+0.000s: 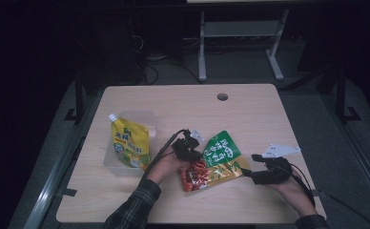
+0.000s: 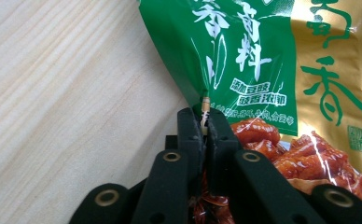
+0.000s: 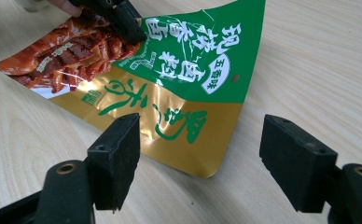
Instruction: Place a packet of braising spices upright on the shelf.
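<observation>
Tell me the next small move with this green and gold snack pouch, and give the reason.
Probably bring the right gripper forward onto the near gold edge of the snack pouch and close. The left gripper is already clamped on the pouch's side edge, while the right one's jaws stand wide open just short of the gold corner, touching nothing. A second grip would let both hands lift it off the table.

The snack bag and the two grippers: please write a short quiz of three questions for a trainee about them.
1. True or false: the left gripper is shut on the edge of the snack bag.
2. The right gripper is: A) open, the bag in front of it; B) shut on the bag; C) holding the yellow pouch.
3. Where does the yellow pouch stand?

Key: 1 true. 2 A. 3 In the clear container at the table's left side.
</observation>
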Demonstrator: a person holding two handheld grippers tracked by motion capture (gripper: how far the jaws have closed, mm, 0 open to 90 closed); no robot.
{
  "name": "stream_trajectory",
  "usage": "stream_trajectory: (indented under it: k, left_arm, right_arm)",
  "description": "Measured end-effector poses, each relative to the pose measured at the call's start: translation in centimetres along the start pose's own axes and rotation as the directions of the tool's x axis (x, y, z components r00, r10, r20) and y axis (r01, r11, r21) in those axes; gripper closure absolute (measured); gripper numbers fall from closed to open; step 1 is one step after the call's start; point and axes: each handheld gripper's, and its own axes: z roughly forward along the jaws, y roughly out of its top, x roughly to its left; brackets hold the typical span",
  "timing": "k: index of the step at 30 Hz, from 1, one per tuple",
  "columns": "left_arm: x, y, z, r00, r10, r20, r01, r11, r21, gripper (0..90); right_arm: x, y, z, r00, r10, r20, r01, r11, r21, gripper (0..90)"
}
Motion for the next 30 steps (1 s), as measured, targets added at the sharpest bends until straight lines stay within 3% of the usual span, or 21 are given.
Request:
stream_trajectory:
  k: [7,10,13,18,20,22,24,27,29,30]
  left_arm:
    - [0.1,-0.5,-0.2,0.9985,-0.053,0.014,0.054,0.9968,-0.059,89.4]
    - [0.1,-0.8,-0.7,0.9957,-0.093,0.009,0.093,0.9891,-0.114,89.6]
    - [0.0,-1.0,-1.3,0.9928,-0.118,-0.021,0.113,0.9805,-0.160,89.6]
    - [-0.2,-1.1,-2.0,0.9843,-0.166,-0.058,0.149,0.9613,-0.232,89.6]
    - [-0.3,-1.2,-2.4,0.9795,-0.195,-0.052,0.174,0.9469,-0.270,89.6]
    - [-0.4,-1.2,-2.6,0.9801,-0.192,-0.051,0.168,0.9385,-0.302,89.6]
    - [-0.4,-1.2,-2.8,0.9807,-0.190,-0.043,0.167,0.9346,-0.314,89.6]
    - [-0.5,-1.0,-3.4,0.9789,-0.201,-0.036,0.176,0.9195,-0.352,89.6]
    - [-0.6,-0.9,-3.8,0.9757,-0.218,-0.026,0.192,0.9051,-0.379,89.6]
    - [-0.6,-0.9,-4.1,0.9765,-0.213,-0.030,0.185,0.9024,-0.389,89.6]
  right_arm:
    - [-0.2,0.0,-0.2,0.9999,0.014,-0.001,-0.014,1.000,-0.007,26.3]
    - [-0.3,0.0,-0.4,0.9997,0.024,0.006,-0.024,0.999,-0.022,23.7]
    - [-0.4,0.1,-0.7,0.9992,0.038,0.007,-0.038,0.998,-0.040,23.6]
    - [-0.2,0.0,-0.6,0.9988,0.048,-0.004,-0.048,0.998,-0.038,22.3]
    - [-0.1,0.0,-0.5,0.9986,0.052,-0.012,-0.052,0.998,-0.036,22.7]
    - [0.0,-0.1,-0.3,0.9982,0.054,-0.025,-0.055,0.998,-0.039,25.3]
    - [-0.1,-0.1,0.0,0.9958,0.083,-0.039,-0.085,0.995,-0.050,25.3]
    - [0.0,-0.1,0.6,0.9912,0.118,-0.061,-0.121,0.991,-0.053,22.6]
    - [0.1,0.0,1.0,0.9905,0.123,-0.060,-0.126,0.991,-0.052,20.2]
    - [0.2,0.1,1.1,0.9896,0.131,-0.060,-0.134,0.989,-0.056,19.4]
